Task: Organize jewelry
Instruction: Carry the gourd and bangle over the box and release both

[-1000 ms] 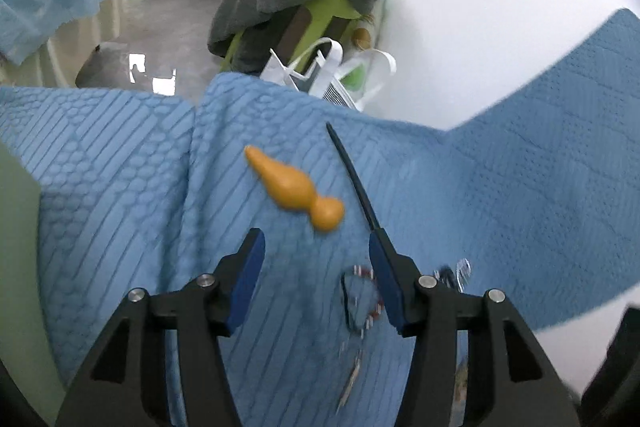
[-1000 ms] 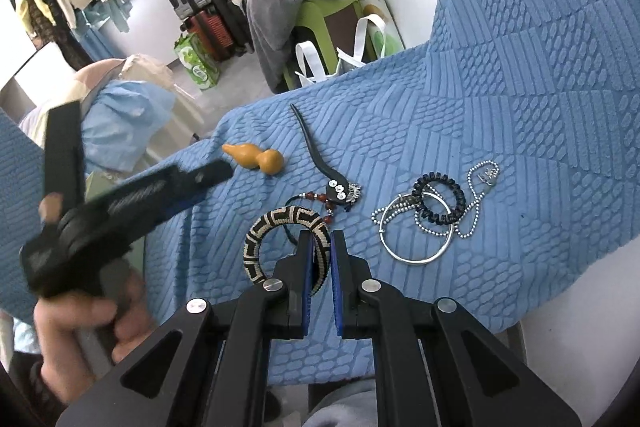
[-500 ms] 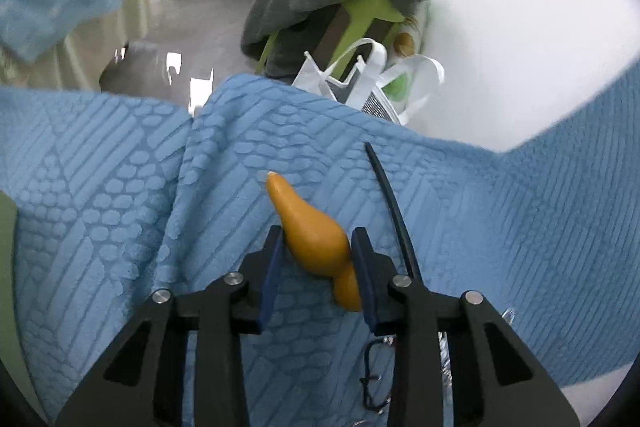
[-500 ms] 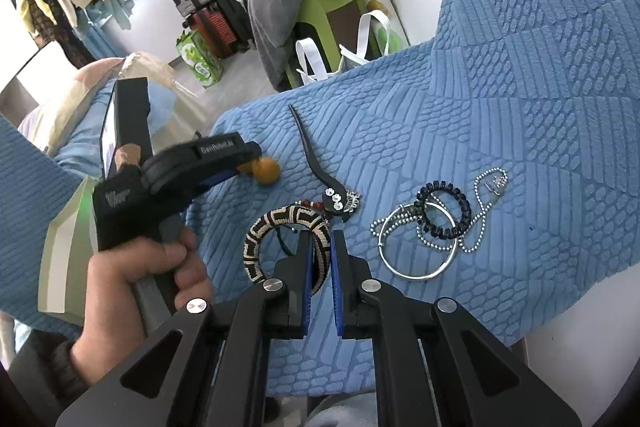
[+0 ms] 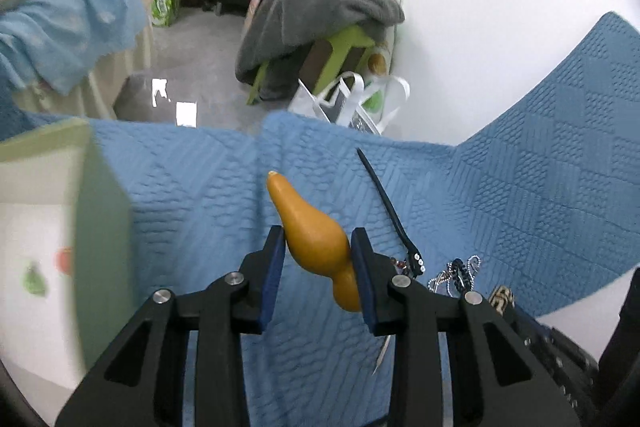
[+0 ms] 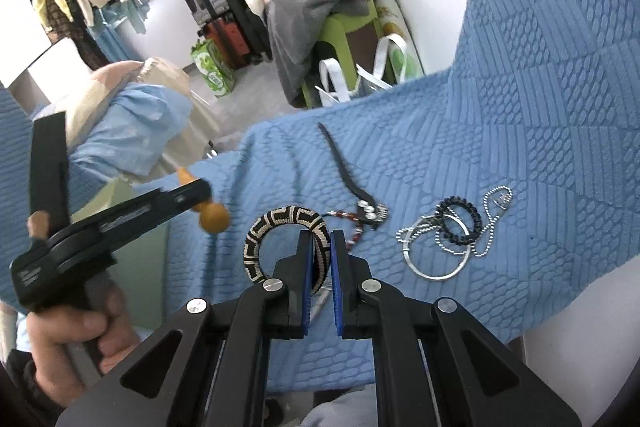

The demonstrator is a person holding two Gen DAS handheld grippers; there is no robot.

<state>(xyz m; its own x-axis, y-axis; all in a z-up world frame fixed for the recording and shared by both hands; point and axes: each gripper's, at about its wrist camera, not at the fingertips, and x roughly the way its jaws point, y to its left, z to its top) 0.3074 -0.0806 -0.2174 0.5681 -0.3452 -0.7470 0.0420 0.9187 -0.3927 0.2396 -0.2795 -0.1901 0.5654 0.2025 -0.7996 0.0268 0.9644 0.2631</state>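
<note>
The orange gourd pendant, clamped between the left gripper pads at frame centre, is raised off the blue cloth toward the box at left, while the woven bangle is pinched in the right gripper.

one gourd pendant, one hairpin (black), two bangles

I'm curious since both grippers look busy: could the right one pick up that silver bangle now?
Probably not yet. The right gripper is shut on the woven bangle. The silver bangle lies uncovered on the blue cloth nearby.
</note>
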